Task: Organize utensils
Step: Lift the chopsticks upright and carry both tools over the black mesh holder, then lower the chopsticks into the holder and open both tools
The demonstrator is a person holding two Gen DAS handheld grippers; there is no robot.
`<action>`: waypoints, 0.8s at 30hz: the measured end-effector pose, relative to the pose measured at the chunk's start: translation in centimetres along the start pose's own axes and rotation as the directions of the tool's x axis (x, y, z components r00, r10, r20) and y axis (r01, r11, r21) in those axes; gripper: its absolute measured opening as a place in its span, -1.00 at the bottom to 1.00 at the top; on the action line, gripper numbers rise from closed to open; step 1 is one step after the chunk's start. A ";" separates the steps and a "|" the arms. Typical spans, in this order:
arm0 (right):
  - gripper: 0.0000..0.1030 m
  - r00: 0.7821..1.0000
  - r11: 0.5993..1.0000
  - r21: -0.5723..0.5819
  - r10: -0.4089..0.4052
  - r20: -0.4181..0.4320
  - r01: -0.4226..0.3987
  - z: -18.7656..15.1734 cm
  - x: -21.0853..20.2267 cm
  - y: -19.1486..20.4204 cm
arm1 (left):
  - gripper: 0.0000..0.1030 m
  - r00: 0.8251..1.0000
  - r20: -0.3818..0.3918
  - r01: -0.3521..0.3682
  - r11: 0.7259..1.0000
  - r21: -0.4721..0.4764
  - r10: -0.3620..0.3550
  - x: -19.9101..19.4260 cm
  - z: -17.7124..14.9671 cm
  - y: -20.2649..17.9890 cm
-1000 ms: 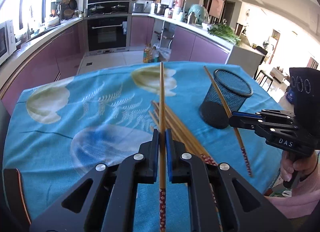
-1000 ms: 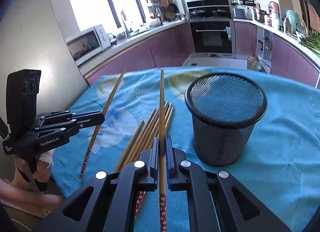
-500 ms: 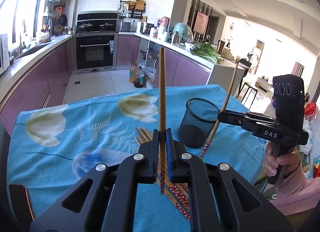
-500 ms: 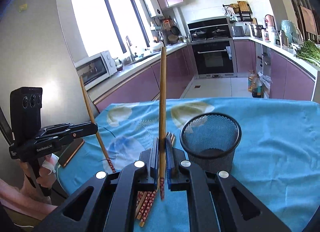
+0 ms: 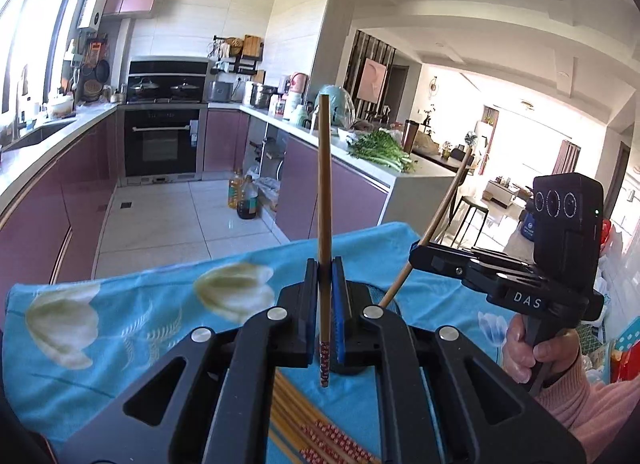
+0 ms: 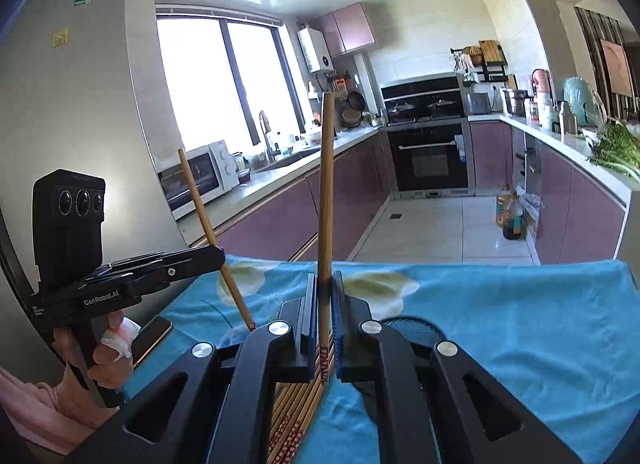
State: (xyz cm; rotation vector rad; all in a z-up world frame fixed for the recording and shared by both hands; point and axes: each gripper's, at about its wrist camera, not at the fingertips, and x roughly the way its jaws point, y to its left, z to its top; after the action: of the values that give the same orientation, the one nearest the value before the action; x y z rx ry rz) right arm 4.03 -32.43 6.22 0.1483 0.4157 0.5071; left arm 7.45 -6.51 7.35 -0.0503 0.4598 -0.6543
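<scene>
My left gripper (image 5: pixel 324 268) is shut on a wooden chopstick (image 5: pixel 323 183) that stands nearly upright, its red patterned end hanging below the pads. My right gripper (image 6: pixel 325 279) is shut on a second chopstick (image 6: pixel 326 183) the same way. Each gripper also shows in the other's view: the right gripper (image 5: pixel 416 255) with its slanted chopstick (image 5: pixel 440 215), and the left gripper (image 6: pixel 218 254) with its own chopstick (image 6: pixel 204 215). A pile of several chopsticks (image 6: pixel 296 408) lies on the blue tablecloth (image 6: pixel 500 324) below both. The black mesh cup (image 6: pixel 412 328) is mostly hidden behind the fingers.
A phone (image 6: pixel 152 336) lies near the table's left edge by the person's hand (image 6: pixel 108 348). Beyond the table are purple kitchen cabinets, an oven (image 5: pixel 162 143), bottles on the floor (image 5: pixel 244 199) and greens on the counter (image 5: pixel 380 147).
Both grippers have risen and tilted upward, lifting their chopsticks off the table. The chopsticks have swung from lying flat to nearly upright, and the cup has slipped behind the fingers.
</scene>
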 end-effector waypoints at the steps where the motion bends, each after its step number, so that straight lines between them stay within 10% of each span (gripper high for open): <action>1: -0.89 1.000 1.000 -0.003 -0.005 0.011 0.005 0.4 -0.2 -0.1 | -0.85 1.000 0.007 0.006 1.000 0.006 -0.006 0.4 0.4 -0.2; 12: -0.89 0.996 0.997 -0.014 -0.077 0.043 0.078 1.7 -0.1 -2.0 | -0.85 0.998 0.029 0.047 0.999 0.015 -0.047 4.4 3.4 -3.4; 24: -0.89 0.986 0.996 -0.007 -0.095 -0.141 0.094 -0.3 2.8 -4.2 | -0.85 0.993 -0.107 0.049 0.999 0.011 -0.048 10.8 -0.2 -3.9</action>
State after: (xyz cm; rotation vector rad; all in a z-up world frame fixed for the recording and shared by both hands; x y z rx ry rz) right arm 7.99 -34.67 3.95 0.0919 0.5583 0.4255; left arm 12.63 -16.09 3.60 -0.0134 0.5586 -0.7100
